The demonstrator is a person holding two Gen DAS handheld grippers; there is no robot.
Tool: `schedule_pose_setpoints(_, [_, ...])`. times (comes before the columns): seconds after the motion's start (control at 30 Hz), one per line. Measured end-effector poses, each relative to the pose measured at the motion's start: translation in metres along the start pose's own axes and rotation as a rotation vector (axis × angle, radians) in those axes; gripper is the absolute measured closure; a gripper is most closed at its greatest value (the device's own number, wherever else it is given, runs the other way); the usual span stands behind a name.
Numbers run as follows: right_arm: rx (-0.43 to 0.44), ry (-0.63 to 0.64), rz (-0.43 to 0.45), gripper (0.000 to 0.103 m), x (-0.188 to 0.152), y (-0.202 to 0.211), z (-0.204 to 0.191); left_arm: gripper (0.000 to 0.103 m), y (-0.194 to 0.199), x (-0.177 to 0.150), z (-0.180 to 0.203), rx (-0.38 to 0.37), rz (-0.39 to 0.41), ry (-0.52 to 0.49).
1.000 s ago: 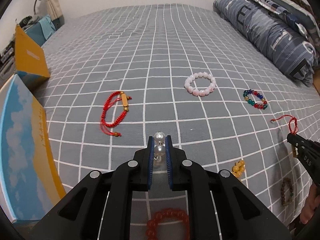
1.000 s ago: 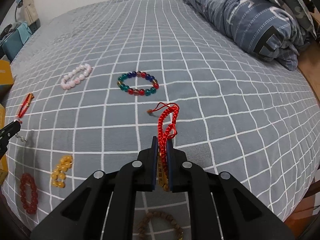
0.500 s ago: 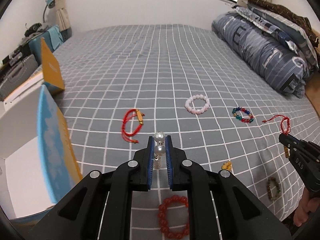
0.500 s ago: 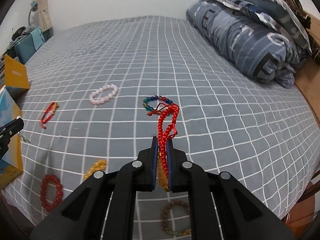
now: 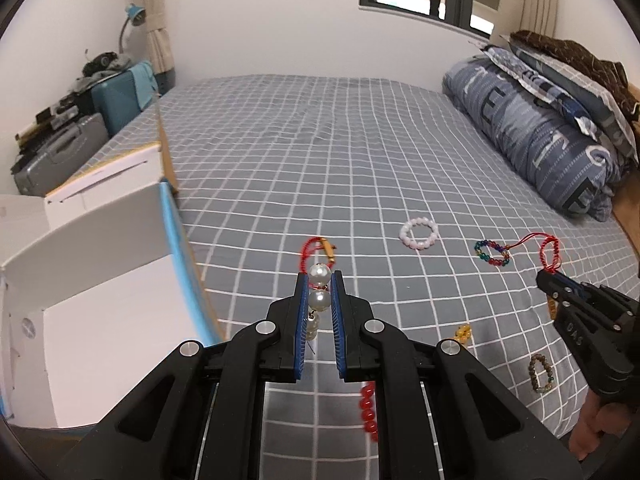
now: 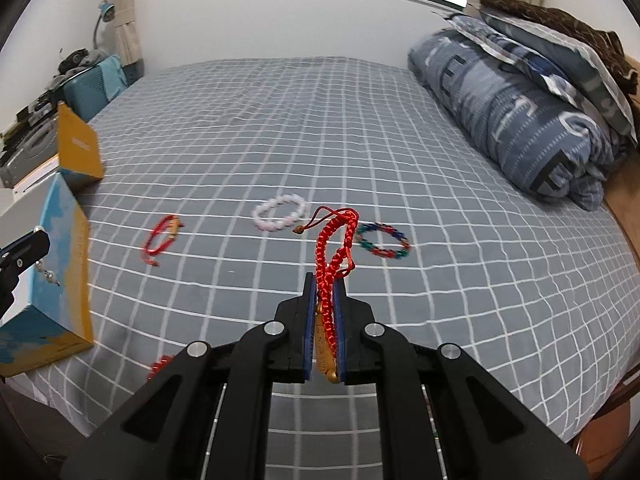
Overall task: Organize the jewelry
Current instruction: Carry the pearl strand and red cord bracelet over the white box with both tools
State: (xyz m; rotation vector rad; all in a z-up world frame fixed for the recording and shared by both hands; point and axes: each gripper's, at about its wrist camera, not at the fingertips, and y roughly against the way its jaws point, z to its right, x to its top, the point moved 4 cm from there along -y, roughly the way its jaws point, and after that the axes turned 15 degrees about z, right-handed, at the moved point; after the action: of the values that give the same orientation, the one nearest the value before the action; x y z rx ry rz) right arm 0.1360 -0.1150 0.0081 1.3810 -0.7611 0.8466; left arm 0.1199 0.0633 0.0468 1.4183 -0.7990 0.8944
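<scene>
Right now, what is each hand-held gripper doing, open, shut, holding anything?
Left hand-held gripper: shut on the pearl strand.
Right hand-held gripper: shut on the red braided bracelet.

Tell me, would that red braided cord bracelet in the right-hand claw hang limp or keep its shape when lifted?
Probably fairly limp: the red braided bracelet bends into uneven loops above the right gripper. It looks light, mostly cord. Its gold charm may swing it.
</scene>
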Motion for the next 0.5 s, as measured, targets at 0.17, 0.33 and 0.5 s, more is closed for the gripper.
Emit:
schedule_pose_setpoints(0.17, [0.045, 0.024, 0.023, 0.096, 0.011, 0.006, -0.033, 0.092, 0.015, 0.006, -0.023, 0.034, 0.019, 0.026])
schedule_pose_setpoints(0.33, [0.097, 0.048, 0.042, 0.096, 0.022, 0.014, -0.07, 0.092, 0.028, 0.008, -0.052, 0.079, 0.028, 0.047])
schedule_pose_setpoints(0.5, [0.158, 0.076, 0.069, 0.096, 0.03, 0.02, -0.113, 0.092, 0.042, 0.005, -0.087, 0.139, 0.035, 0.064])
